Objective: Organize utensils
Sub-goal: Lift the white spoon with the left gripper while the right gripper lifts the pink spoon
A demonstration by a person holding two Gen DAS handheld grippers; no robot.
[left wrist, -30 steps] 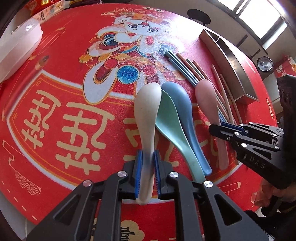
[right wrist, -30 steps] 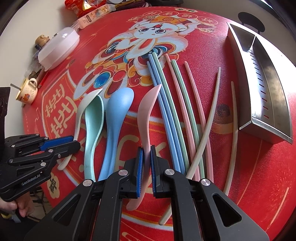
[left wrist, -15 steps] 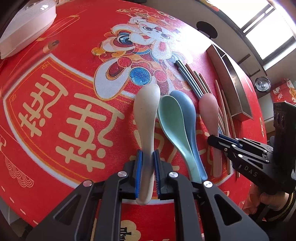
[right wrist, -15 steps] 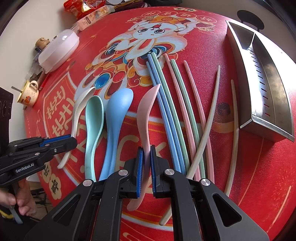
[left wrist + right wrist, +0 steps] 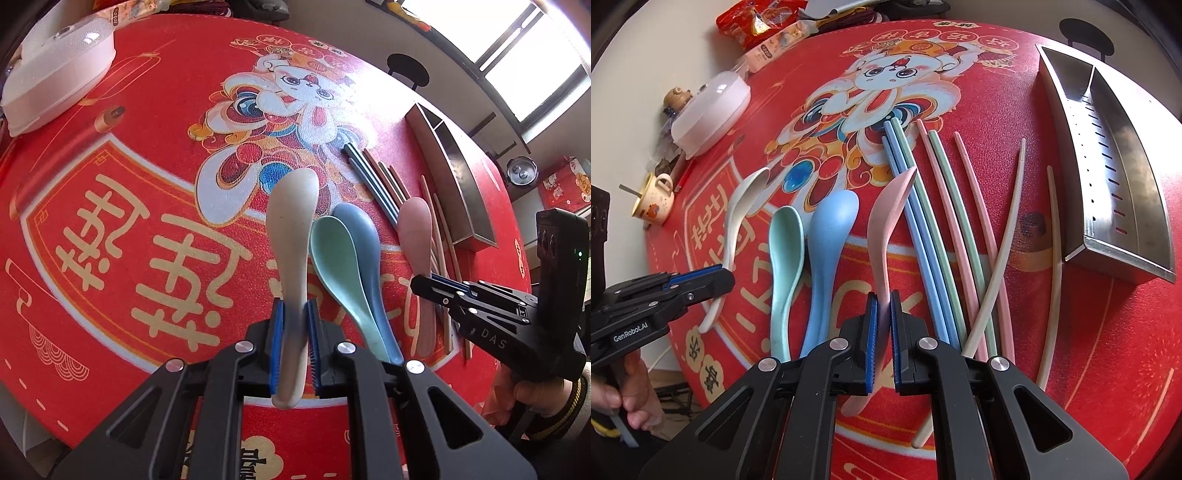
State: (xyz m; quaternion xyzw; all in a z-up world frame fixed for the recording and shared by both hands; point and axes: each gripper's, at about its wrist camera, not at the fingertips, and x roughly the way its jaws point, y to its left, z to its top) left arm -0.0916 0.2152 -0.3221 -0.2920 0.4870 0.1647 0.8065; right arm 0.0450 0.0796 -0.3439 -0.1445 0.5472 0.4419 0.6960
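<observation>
Since 1.0 s ago both claws have risen a little from the red surface [image 5: 1108, 369]; the cream spoon's bowl now reads higher against the rabbit print in the left wrist view, and the pink spoon's bowl has tipped more edge-on.

Left claw [image 5: 294, 343]: closed on the handle of the cream spoon [image 5: 293, 229], blue pads pressed to both sides of the narrow neck, tail of the handle protruding behind the pads.

Right claw [image 5: 881, 332]: closed on the handle of the pink spoon [image 5: 886, 221], same mid-handle hold, bowl rolled onto its edge.

Landmark: steel caddy [image 5: 1115, 166], 2 compartments, slotted wall. Pink spoon lies near it, across the blue chopsticks [image 5: 908, 206]; green spoon [image 5: 785, 251] and blue spoon [image 5: 827, 240] lie touching, farther from the caddy; cream spoon is farthest. Pink, green and cream chopsticks [image 5: 997, 258] are fanned loosely between the pink spoon and the caddy.

Handling judgement: spoons look like matte moulded plastic or wheat-straw composite, so light, stiff, not fragile. The curved, tapering handle could pivot between the pads; gripping the neck just behind the bowl seems best.

Appearance: pastel, smooth, deep oval bowls.
</observation>
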